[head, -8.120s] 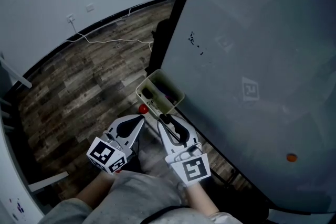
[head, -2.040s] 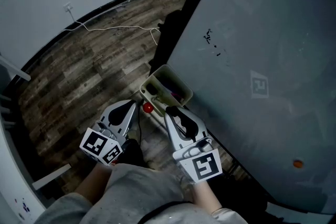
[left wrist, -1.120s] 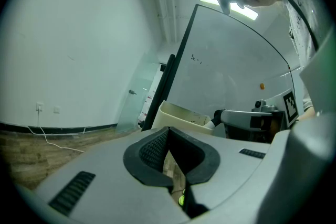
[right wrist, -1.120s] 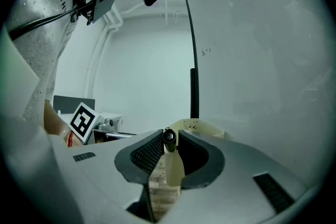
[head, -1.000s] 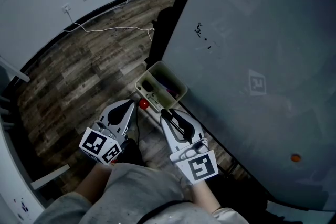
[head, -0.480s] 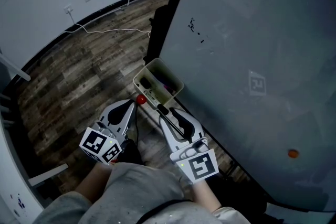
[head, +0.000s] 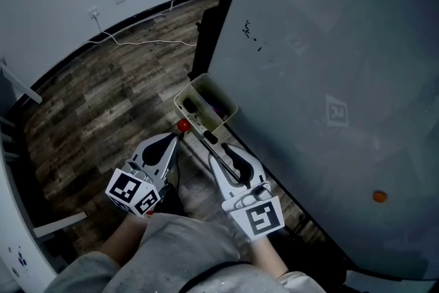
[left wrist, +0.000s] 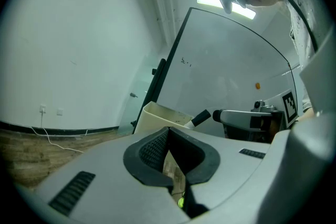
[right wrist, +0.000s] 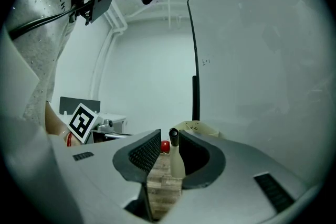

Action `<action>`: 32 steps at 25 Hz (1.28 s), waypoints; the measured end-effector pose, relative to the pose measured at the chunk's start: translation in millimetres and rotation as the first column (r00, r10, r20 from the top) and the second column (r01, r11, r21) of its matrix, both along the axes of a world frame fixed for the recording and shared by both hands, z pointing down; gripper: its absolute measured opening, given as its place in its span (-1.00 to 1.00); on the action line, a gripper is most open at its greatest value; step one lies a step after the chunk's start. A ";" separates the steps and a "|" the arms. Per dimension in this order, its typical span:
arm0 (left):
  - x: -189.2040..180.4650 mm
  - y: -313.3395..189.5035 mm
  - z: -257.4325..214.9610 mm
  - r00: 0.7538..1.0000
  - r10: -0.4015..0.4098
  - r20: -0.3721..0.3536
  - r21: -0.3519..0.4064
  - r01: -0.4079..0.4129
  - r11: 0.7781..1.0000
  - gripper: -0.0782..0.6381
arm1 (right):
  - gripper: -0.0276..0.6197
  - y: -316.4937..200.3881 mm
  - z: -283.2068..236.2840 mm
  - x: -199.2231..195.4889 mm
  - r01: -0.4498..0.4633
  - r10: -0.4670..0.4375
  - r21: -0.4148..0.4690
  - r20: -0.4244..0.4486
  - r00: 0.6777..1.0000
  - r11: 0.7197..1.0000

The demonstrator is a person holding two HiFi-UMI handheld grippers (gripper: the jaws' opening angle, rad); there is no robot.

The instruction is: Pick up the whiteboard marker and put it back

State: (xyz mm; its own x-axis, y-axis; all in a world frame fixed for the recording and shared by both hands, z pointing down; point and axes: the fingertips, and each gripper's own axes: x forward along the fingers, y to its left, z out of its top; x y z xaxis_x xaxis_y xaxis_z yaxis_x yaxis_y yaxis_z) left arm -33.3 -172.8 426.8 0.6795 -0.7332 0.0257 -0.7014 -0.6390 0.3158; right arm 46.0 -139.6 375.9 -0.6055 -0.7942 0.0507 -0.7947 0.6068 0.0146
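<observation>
Right tool (right wrist: pixel 169 137): jaws apart, have just been opening; whiteboard marker (right wrist: pixel 177 160) lies along the gap betw. them, touching the right-hand pad, clear gap to the other pad, so no clamp
Marker: black cap pokes out past the tool tips, aimed at cream bin (head: pixel 191 90) just ahead; what carries it underneath can't be made out
Why: prob. the let-go step, marker lined up w/ bin before release
Left tool (left wrist: pixel 168 132): jaws together, empty, level beside right tool; looks parked, no job here
Bin: sits at lower edge of whiteboard (head: pixel 329 65), which runs along the right of both tools; red knob (head: pixel 183 125) just past left tool's tip
Next: prob. back right tool straight off w/o nudging marker
</observation>
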 end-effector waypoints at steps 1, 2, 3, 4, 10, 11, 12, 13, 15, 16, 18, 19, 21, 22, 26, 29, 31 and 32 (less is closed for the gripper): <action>0.4 1.9 -0.5 1.000 -0.001 -0.001 0.001 0.001 1.000 -0.74 | -0.55 1.6 0.2 -0.2 0.004 -0.004 0.000 -0.001 1.000 1.000; 0.6 3.7 -0.9 1.000 -0.003 -0.001 0.002 0.003 1.000 -0.74 | -0.55 3.1 0.5 -0.6 0.008 -0.008 0.000 -0.003 1.000 1.000; 0.8 5.4 -1.2 1.000 -0.005 -0.002 0.003 0.005 1.000 -0.74 | -0.56 4.6 0.6 -1.0 0.011 -0.011 0.000 -0.004 1.000 1.000; 0.9 6.9 -1.6 1.000 -0.007 -0.003 0.004 0.007 1.000 -0.74 | -0.56 6.0 0.5 -1.6 0.014 -0.014 0.000 -0.004 1.000 1.000; 2.4 15.3 -4.3 1.000 -0.011 -0.005 0.010 0.011 1.000 -0.74 | -0.66 13.6 0.4 -5.1 0.032 -0.032 0.006 -0.012 0.999 0.999; 2.4 16.6 -4.7 1.000 -0.012 -0.005 0.012 0.012 1.000 -0.74 | -0.68 14.9 0.7 -5.6 0.033 -0.033 0.005 -0.013 0.999 0.999; 2.2 17.9 -5.2 1.000 -0.012 -0.006 0.013 0.012 1.000 -0.74 | -0.70 16.2 0.8 -6.2 0.035 -0.035 0.004 -0.013 0.999 0.999; 2.0 19.2 -5.8 1.000 -0.013 -0.006 0.014 0.013 1.000 -0.74 | -0.71 17.5 0.8 -6.9 0.037 -0.037 0.005 -0.014 0.999 0.999; 1.7 21.7 -6.8 1.000 -0.014 -0.006 0.017 0.014 1.000 -0.74 | -0.73 19.7 0.9 -8.2 0.042 -0.041 0.005 -0.016 0.999 0.999; 1.5 23.0 -7.2 1.000 -0.015 -0.006 0.018 0.015 1.000 -0.74 | -0.74 20.6 1.0 -8.8 0.043 -0.043 0.005 -0.016 0.999 0.999; 1.2 25.7 -7.8 1.000 -0.016 -0.007 0.019 0.016 1.000 -0.74 | -0.76 22.7 1.4 -10.0 0.046 -0.046 0.005 -0.017 0.999 0.999; 1.0 27.3 -8.1 1.000 -0.016 -0.007 0.020 0.016 1.000 -0.74 | -0.77 23.9 1.6 -10.9 0.049 -0.048 0.005 -0.018 0.999 0.999; 0.5 30.3 -8.6 1.000 -0.017 -0.007 0.020 0.017 1.000 -0.74 | -0.79 26.3 1.9 -13.1 0.055 -0.055 0.006 -0.023 0.998 0.998; 0.3 31.7 -8.8 1.000 -0.018 -0.007 0.019 0.018 1.000 -0.74 | -0.79 27.5 2.3 -14.1 0.057 -0.057 0.005 -0.026 0.998 0.998; -0.9 37.3 -9.7 1.000 -0.020 -0.009 0.022 0.021 1.000 -0.74 | -0.82 31.7 4.3 -17.9 0.066 -0.066 0.002 -0.039 0.997 0.998; -3.4 41.7 -10.1 1.000 -0.026 -0.010 0.022 0.026 0.999 -0.74 | -0.83 35.1 4.8 -21.2 0.076 -0.076 0.003 -0.045 0.996 0.997; -5.4 45.0 -10.6 1.000 -0.029 -0.011 0.023 0.029 0.999 -0.74 | -0.84 37.7 5.6 -23.0 0.080 -0.080 -0.001 -0.048 0.996 0.997; -6.3 46.8 -10.6 0.999 -0.030 -0.012 0.024 0.031 0.999 -0.74 | -0.84 39.0 6.2 -23.9 0.081 -0.081 -0.001 -0.050 0.995 0.997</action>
